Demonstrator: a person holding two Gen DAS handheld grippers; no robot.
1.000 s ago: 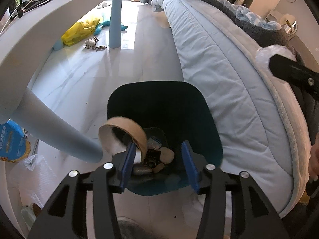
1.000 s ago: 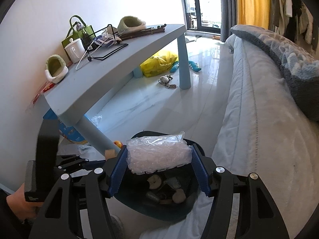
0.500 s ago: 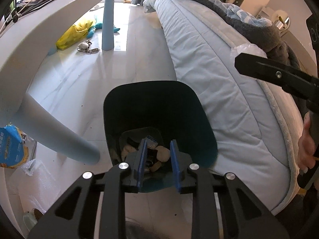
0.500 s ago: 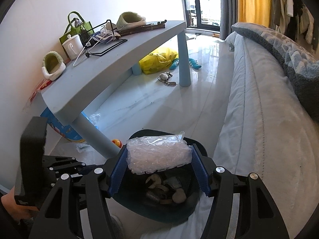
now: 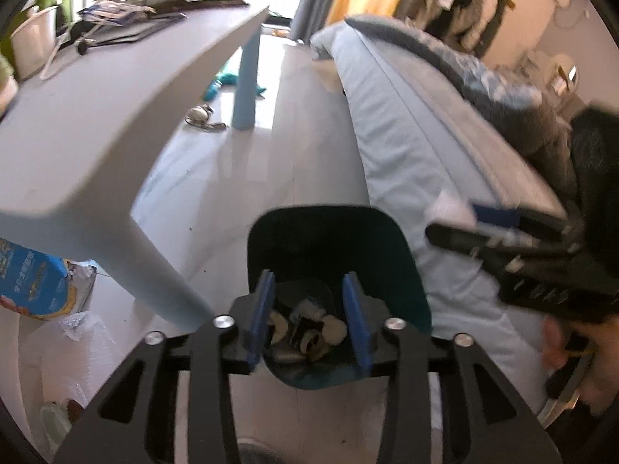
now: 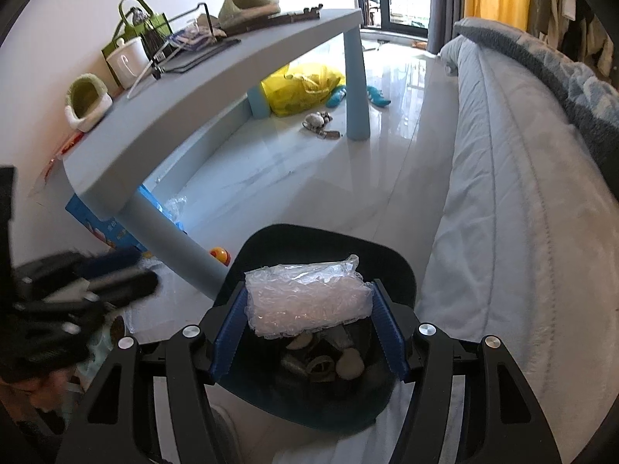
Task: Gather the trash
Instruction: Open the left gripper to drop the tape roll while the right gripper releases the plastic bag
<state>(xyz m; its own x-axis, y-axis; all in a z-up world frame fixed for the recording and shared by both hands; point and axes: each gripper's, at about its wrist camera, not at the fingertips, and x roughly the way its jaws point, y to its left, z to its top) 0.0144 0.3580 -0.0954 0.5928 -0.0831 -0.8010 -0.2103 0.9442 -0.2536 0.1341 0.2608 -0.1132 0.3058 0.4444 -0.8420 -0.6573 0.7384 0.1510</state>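
The right gripper (image 6: 309, 328) is closest in its own view. Its blue pads squeeze a crinkly see-through wad of bubble wrap (image 6: 307, 299) from both sides, so the wad cannot fall. It hangs right above the dark teal plastic trash bin (image 6: 402, 270), so I think it is about to be dropped in.

The left gripper (image 5: 309, 317) is over the same bin. Its jaws are opening, about half wide, and there is nothing between them. Through the gap you can see old scraps (image 5: 309, 328) lying at the bottom of the bin: pale round bits and dark bits. They look like trash that is already put away.

The bin stands on the shiny white floor (image 6: 309, 178), close beside the edge of the pale blue bed (image 6: 522, 212) and next to the near leg of the light blue table (image 6: 216, 89). That spot keeps it easy to reach from both sides.

More clear wrap (image 5: 73, 324) lies on the floor under the near corner of the table, beside a blue box (image 5: 31, 278). Farther off, by the far table leg, sits a yellow plastic bag (image 6: 301, 89).
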